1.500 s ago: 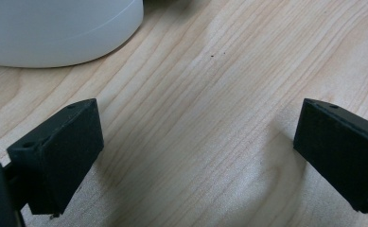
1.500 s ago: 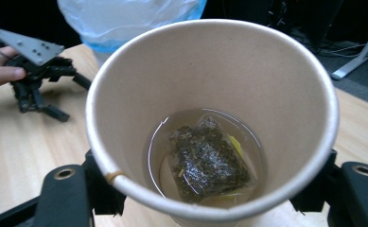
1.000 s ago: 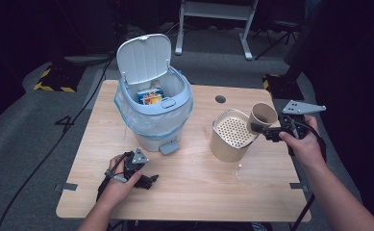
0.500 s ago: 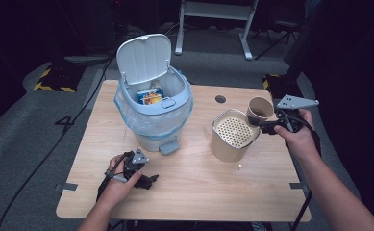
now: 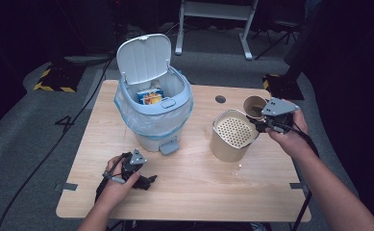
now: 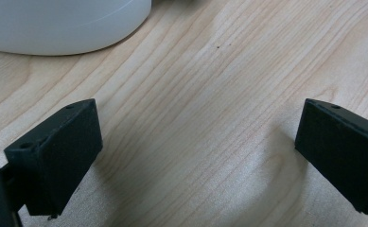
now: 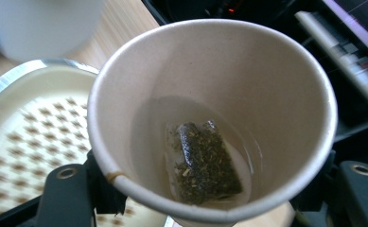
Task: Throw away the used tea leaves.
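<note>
My right gripper [image 5: 258, 119] is shut on a brown paper cup [image 5: 254, 106] and holds it tilted at the far right rim of a beige canister with a perforated strainer top [image 5: 233, 134]. Its jaws have just been closing on the cup. In the right gripper view the cup [image 7: 210, 94] holds a wet tea bag [image 7: 203, 163] and a little liquid, with the strainer [image 7: 25, 137] below at the left. My left gripper [image 5: 147, 182] rests on the wooden table [image 5: 199, 192] near its front left. Its jaws stand wide open over bare wood [image 6: 196, 142].
A pale blue pedal bin [image 5: 154, 115] with a plastic liner stands at the table's back left, its lid [image 5: 143, 57] raised and a colourful box [image 5: 151, 96] inside. Its white base [image 6: 63, 23] is near my left gripper. A dark cable hole [image 5: 220, 99] lies behind the canister.
My right gripper has carried the cup a little leftward and farther back, closer to the canister's rim. The left hand and gripper have stayed put.
</note>
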`<state>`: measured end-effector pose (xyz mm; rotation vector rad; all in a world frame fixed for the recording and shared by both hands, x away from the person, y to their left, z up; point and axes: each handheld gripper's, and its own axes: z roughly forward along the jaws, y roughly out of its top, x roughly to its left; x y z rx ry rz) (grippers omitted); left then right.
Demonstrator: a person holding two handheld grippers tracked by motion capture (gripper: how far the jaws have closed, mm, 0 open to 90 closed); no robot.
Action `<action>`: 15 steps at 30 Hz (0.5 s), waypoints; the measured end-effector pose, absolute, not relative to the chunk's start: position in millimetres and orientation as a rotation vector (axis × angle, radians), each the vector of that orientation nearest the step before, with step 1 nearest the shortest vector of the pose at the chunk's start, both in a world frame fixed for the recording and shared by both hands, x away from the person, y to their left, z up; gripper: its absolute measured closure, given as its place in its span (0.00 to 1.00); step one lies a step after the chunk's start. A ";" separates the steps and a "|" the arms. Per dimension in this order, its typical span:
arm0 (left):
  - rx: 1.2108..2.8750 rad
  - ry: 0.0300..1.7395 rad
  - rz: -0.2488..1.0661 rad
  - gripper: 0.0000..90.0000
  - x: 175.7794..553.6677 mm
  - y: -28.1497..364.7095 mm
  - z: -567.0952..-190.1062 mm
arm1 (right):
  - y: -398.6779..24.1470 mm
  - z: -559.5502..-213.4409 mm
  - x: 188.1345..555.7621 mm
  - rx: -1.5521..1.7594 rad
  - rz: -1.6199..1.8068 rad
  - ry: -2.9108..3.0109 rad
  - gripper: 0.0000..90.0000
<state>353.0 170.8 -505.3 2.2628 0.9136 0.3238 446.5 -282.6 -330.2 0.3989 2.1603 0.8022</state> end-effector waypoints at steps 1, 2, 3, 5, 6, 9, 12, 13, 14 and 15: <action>2.263 0.913 0.324 0.02 353.0 170.9 -505.3 | -280.4 -330.1 445.5 0.363 0.756 2.144 0.35; 2.262 0.913 0.324 0.02 353.0 170.9 -505.4 | -276.6 -330.3 443.8 0.303 0.666 2.115 0.35; 2.262 0.913 0.323 0.02 353.0 171.0 -505.4 | -274.7 -331.0 443.1 0.276 0.625 2.098 0.35; 2.262 0.913 0.323 0.02 353.0 171.0 -505.4 | -271.9 -332.4 442.3 0.217 0.536 2.072 0.35; 2.262 0.913 0.323 0.02 353.0 171.0 -505.4 | -271.9 -332.4 442.3 0.217 0.536 2.072 0.35; 2.262 0.913 0.323 0.02 353.0 171.0 -505.4 | -268.7 -336.1 442.2 0.129 0.415 2.028 0.35; 2.262 0.913 0.323 0.02 353.0 171.0 -505.4 | -265.4 -341.1 442.3 0.034 0.265 1.979 0.35; 2.261 0.913 0.322 0.02 353.0 171.0 -505.4 | -262.8 -345.2 441.5 -0.029 0.169 1.936 0.35; 2.261 0.913 0.322 0.02 353.0 171.0 -505.4 | -262.8 -345.2 441.5 -0.029 0.169 1.936 0.35; 2.262 0.913 0.323 0.02 353.0 171.0 -505.4 | -260.4 -349.2 440.1 -0.087 0.083 1.892 0.36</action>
